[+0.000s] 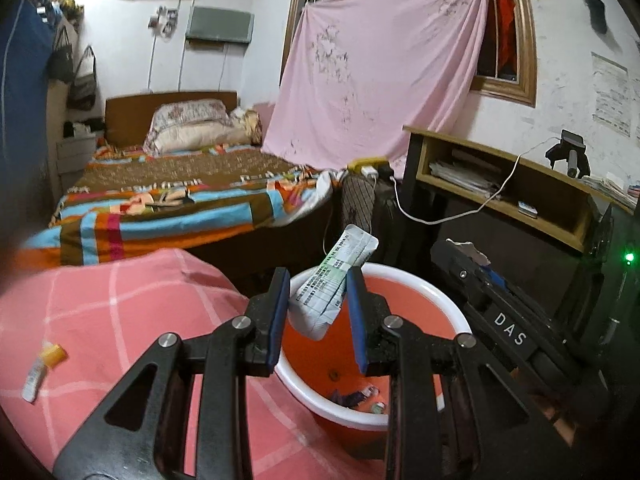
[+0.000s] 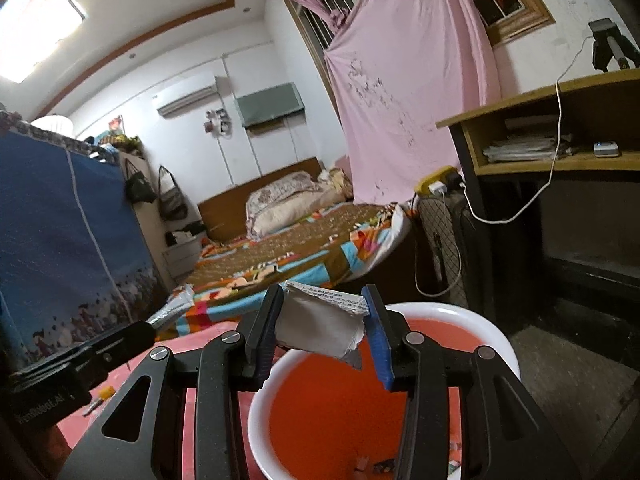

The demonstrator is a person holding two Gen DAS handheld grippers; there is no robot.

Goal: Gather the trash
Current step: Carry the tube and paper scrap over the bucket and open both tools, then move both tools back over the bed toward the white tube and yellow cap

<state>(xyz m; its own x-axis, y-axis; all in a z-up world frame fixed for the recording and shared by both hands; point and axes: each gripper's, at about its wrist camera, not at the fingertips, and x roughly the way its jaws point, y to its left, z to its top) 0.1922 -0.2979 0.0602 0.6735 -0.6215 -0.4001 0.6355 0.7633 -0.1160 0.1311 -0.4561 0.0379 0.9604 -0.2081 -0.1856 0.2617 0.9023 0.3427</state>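
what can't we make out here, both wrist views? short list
- Bin contents: small scraps at the bottom, too small to identify, partly behind the left gripper in the left view and the right gripper in the right view.
- Print on the white packet: left view, too small.
- Silver wrapper: right view, front face turned away.
- Small tube on the pink cloth: label blurred.

Both wrist cameras look closely down into one orange bin [image 1: 400,312].

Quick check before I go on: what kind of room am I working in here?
A lived-in bedroom, most likely: a bed with a striped, multicoloured cover and a floral pillow, a wall air conditioner, and a wooden desk shelf stacked with papers.
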